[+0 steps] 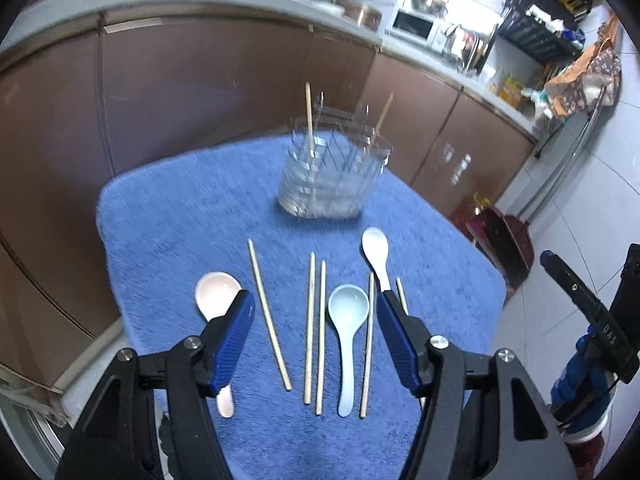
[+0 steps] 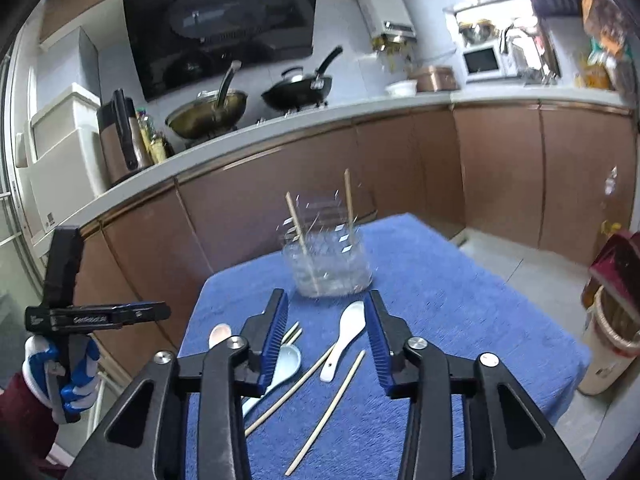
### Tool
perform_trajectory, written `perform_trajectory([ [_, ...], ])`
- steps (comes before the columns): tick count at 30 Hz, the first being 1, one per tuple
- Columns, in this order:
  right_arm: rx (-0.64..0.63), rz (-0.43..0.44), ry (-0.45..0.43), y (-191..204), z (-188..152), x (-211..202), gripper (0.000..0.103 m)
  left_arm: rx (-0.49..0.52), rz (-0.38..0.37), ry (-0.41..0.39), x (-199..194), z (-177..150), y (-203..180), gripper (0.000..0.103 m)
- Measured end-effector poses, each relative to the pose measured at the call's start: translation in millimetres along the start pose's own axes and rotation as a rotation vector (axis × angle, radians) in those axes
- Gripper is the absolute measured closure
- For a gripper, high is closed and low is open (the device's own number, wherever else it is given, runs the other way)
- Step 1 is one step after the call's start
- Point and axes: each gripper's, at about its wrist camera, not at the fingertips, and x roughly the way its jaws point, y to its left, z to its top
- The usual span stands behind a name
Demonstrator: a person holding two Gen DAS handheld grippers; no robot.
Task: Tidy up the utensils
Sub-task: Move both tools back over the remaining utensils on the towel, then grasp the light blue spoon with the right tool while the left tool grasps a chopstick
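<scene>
Both grippers hang over my blue, fuzzy cloth with nothing between their ribbed blue pads. Left gripper stands wide, tilted down over the row of utensils; right gripper is narrower, aimed flatter toward the holder, a clear faceted cup at the cloth's far end with two thin wooden chopsticks standing in it.

Left view lays the row out plainly: a pale pink spoon, a light blue spoon, a white spoon, all smooth and glossy, with straight wooden sticks between them. Only my right view shows the stove with two dark woks, and the gloved hand gripping the left handle.
</scene>
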Motion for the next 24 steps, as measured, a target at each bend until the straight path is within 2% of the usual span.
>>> perform_trajectory([
  [7, 0.037, 0.089, 0.123, -7.4, -18.1, 47.2, 0.071, -0.044, -0.037, 0.215, 70.1, 13.0, 9.0, 0.048],
  [11, 0.044, 0.108, 0.203, -8.9, -29.3, 77.6, 0.073, -0.075, -0.051, 0.28, 100.5, 21.3, 16.5, 0.049],
  [15, 0.078, 0.18, 0.303, -11.9, -39.5, 110.7, 0.076, -0.086, -0.053, 0.352, 129.8, 29.0, 19.9, 0.06],
  [18, 0.069, 0.214, 0.374, -8.9, -45.2, 135.0, 0.077, -0.075, -0.04, 0.398, 147.2, 33.2, 19.6, 0.064],
  [24, 0.022, 0.249, 0.453, -0.2, -49.9, 166.5, 0.078, -0.052, -0.01, 0.459, 174.7, 39.3, 18.5, 0.072],
])
